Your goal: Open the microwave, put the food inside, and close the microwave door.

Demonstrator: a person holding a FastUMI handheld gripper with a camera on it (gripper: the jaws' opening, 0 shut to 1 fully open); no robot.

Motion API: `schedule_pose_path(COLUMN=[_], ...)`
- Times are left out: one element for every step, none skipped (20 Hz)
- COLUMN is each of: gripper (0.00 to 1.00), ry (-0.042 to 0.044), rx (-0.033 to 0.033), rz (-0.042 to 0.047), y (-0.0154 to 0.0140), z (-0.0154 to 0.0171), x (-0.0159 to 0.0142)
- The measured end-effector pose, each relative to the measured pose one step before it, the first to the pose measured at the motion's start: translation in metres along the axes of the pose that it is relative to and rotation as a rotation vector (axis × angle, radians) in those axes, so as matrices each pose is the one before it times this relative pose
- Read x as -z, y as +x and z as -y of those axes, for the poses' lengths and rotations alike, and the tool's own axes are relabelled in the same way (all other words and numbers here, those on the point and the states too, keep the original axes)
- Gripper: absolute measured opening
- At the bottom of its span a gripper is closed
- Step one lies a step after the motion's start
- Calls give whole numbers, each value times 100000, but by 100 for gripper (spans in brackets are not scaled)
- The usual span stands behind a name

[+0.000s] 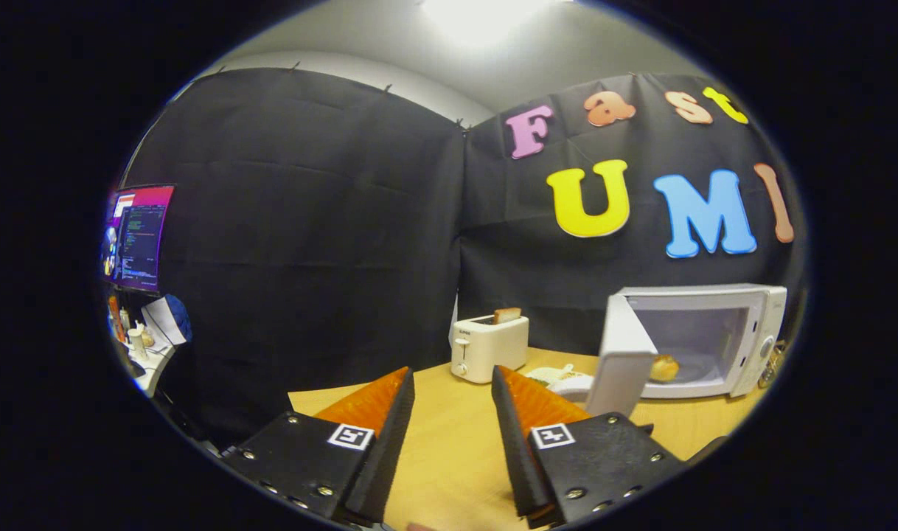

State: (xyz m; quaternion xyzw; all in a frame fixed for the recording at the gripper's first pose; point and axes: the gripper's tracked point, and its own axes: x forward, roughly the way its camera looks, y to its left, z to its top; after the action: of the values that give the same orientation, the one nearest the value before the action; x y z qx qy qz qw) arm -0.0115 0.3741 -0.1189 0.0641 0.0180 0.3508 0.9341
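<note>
While hovering over the worktop (449,442), spreading wide and gripping nothing: tongs (453,383), with bare wood showing between the two fingers (379,413). Standing beyond the fingers and off to the right, at the far side of the worktop against the booth's cloth wall: microwave (714,332), with its door (622,354) swinging open toward the tongs and hanging edge-on at the left of the cavity. Sitting inside the cavity, low and near the open door: food (664,367), a small round golden piece that looks like a bun, resting on what seems to be the turntable. Lying on the worktop just left of the door, partly hidden by it: plate (567,383) carrying some pale and greenish bits, too small to tell further. Standing straight ahead beyond the fingertips, well apart from them: toaster (489,345), with a slice of toast (506,315) poking up out of its slot. Glowing far to the left, past the edge of the cloth: monitor (139,237), with a cluttered desk (147,361) below it bearing small items too blurred to name. Shining overhead: ceiling light (478,15).
</note>
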Motion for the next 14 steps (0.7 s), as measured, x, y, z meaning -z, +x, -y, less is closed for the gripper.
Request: schedule_pose_path(gripper=[47,32,27,14,8,7,7,7,7,7,7,7,7,7], ry=[1599,-145,2847,5342,4141,1120,-1485,-2545,-2215,-52,2734,2900,1498,-274], rx=[2370,-784,-2720,-3273,-2611,-1740,333,2131,2324,1170,-514,-1044,-455,1010], rz=[-1140,-2068,-1861,-942,-779,-1278,399,1053,1668,1,-1188,-1683,-693,420], y=[-368,-81,-59,-205,-44,-46,-50,-375,-268,-20,281,96,-228,-315], z=[1343,855,-32,238,-33,-146,161,358,394,158,150,-54,229,240], x=[439,532,382,410,260,19,-342,-330,-419,163,516,514,182,-347])
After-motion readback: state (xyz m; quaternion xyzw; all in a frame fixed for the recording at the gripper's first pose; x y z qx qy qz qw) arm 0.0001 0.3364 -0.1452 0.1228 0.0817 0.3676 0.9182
